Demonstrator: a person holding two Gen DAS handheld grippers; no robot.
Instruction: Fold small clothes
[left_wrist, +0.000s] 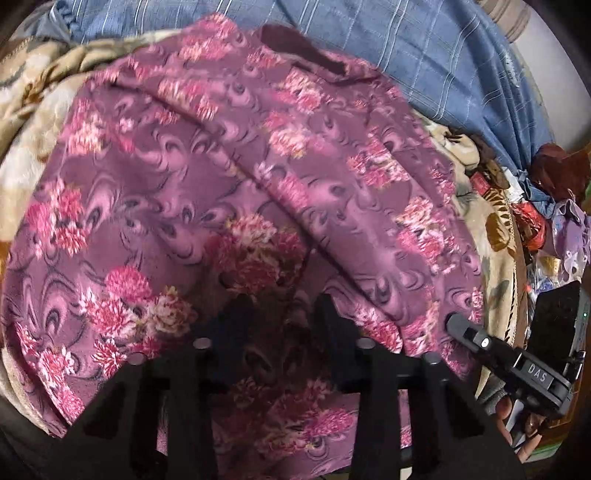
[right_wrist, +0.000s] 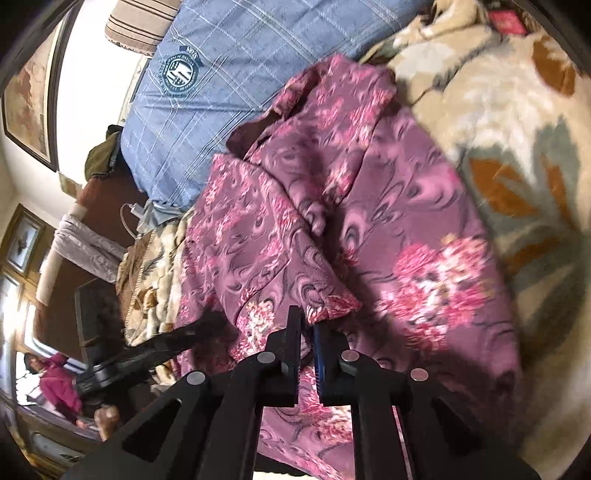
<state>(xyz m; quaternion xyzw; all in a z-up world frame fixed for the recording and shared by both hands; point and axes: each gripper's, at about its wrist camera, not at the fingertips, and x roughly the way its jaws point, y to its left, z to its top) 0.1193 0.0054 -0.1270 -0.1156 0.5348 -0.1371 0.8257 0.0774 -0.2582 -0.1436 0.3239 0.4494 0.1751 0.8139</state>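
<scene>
Purple floral garment (left_wrist: 236, 177) lies spread and rumpled on a beige floral blanket (right_wrist: 517, 122) over the bed, its far edge close against a blue checked pillow (left_wrist: 406, 55). Left claw (left_wrist: 284, 306) is down on the near part of the cloth; a fold drapes over its fingertips, hiding the pads, and its jaws are drawn narrow, apparently pinching fabric. Right claw (right_wrist: 306, 325) has its jaws nearly together, clamped on a near hem of the garment, with a corner of cloth bunched just beyond its tips. In the left wrist view the right claw's body shows at the garment's right edge.
</scene>
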